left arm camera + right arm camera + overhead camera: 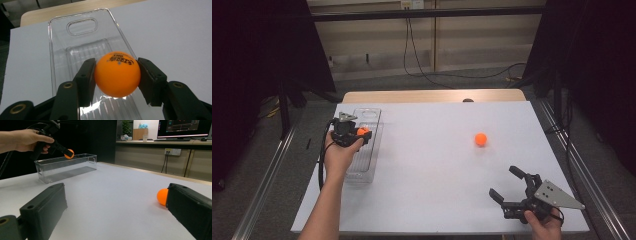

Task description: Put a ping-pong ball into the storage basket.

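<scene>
Behind the right gripper (115, 212), the loose orange ball (162, 196) sits half hidden.

High view looks down; gripper views sit low, sharing the clear tray (364, 150).

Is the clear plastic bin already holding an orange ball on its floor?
No: the clear plastic bin lies empty, and the left gripper clamps the orange ball above it.
</scene>
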